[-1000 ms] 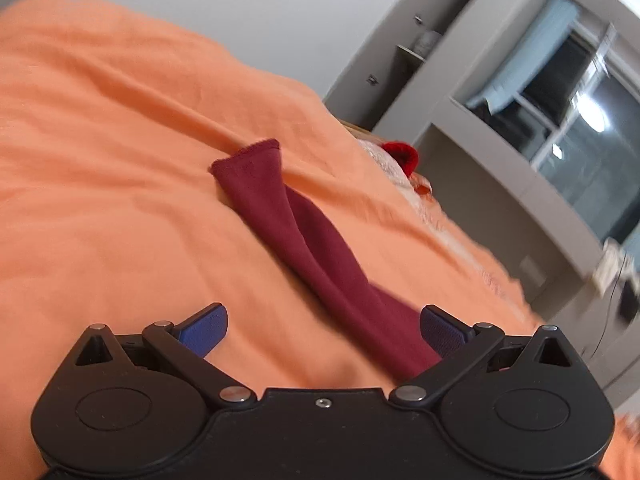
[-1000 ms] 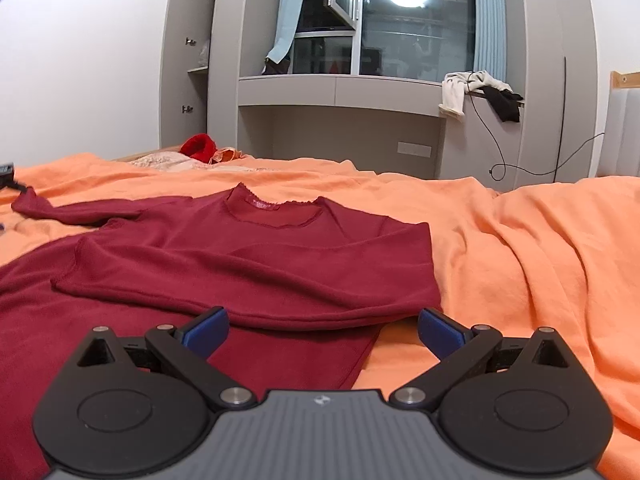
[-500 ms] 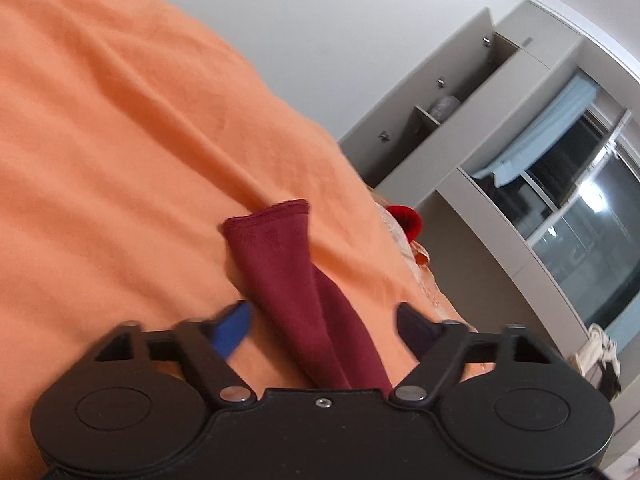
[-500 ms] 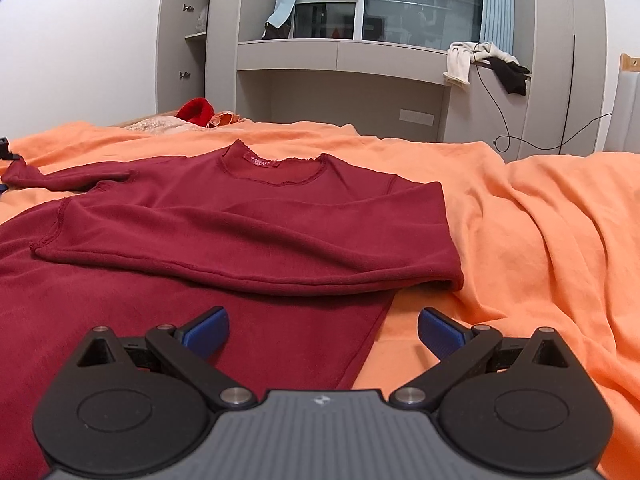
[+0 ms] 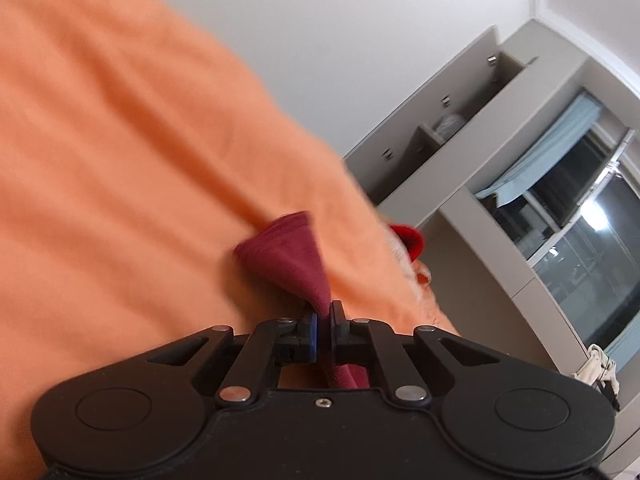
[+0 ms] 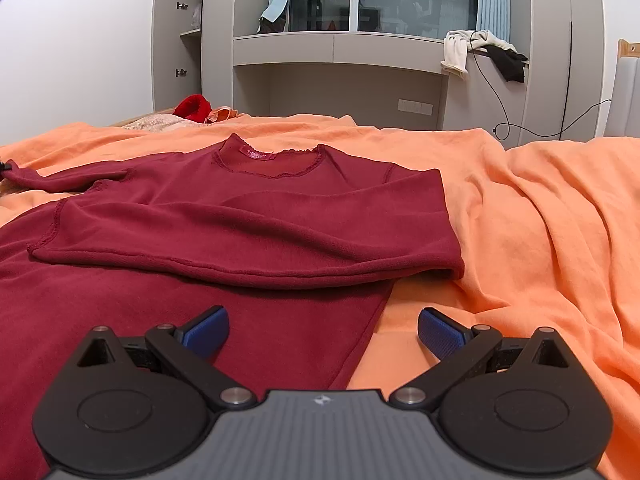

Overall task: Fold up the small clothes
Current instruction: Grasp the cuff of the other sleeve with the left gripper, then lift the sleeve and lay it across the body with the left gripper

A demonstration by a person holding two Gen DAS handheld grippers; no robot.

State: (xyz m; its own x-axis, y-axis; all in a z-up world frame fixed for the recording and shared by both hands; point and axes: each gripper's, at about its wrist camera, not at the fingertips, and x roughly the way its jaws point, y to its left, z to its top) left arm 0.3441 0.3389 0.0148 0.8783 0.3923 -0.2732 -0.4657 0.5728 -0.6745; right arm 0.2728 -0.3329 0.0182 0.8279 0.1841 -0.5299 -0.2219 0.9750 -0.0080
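A dark red long-sleeved shirt [image 6: 248, 216] lies flat on the orange bedsheet [image 6: 540, 220], neck toward the far wall. Its right sleeve is folded across the chest. Its left sleeve [image 6: 60, 178] stretches out to the left. In the left wrist view my left gripper [image 5: 323, 332] is shut on that sleeve [image 5: 292, 256] just behind the cuff, which sticks out beyond the fingers and looks blurred. My right gripper [image 6: 322, 330] is open and empty, low over the shirt's lower right hem.
A red item and pale clothes [image 6: 194, 108] lie at the bed's far edge. Grey cabinets and a desk niche [image 6: 340, 80] stand behind the bed, with clothes and a cable [image 6: 484, 52] on the ledge. Orange sheet folds rise on the right.
My left gripper moved forward along the left sleeve and closed on it near the cuff. My right gripper stayed open and drew back a little from the shirt.
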